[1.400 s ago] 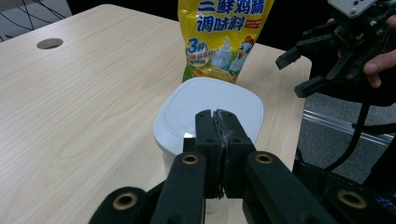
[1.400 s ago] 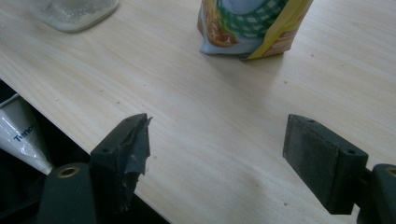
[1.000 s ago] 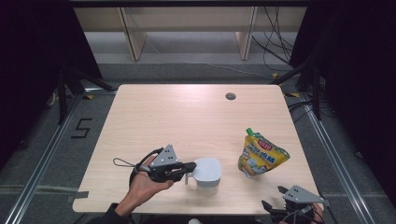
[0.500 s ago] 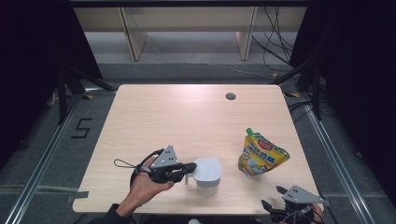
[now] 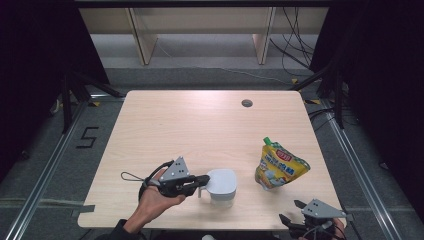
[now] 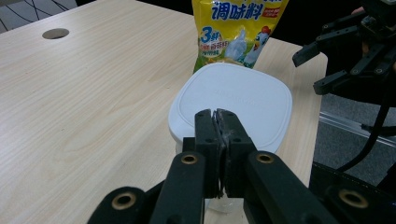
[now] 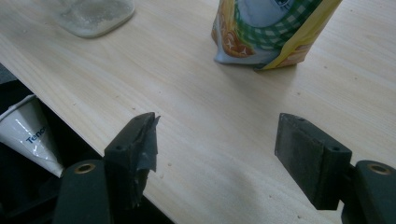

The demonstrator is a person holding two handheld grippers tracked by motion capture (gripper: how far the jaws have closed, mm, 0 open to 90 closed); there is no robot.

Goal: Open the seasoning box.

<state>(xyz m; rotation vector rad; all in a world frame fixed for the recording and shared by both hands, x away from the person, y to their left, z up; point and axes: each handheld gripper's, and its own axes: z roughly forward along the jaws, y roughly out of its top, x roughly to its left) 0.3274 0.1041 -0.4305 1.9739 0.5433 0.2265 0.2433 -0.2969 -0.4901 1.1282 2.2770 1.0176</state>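
The table (image 5: 200,130) carries a yellow pouch (image 5: 279,165) standing upright near its right front, and a white-lidded jar (image 5: 221,184) just left of it, near the front edge. The left gripper (image 5: 200,181) lies against the jar's left side, jaws pressed together with nothing visibly between them. The right gripper (image 5: 292,220) hangs at the front edge below the pouch, jaws spread wide and empty.
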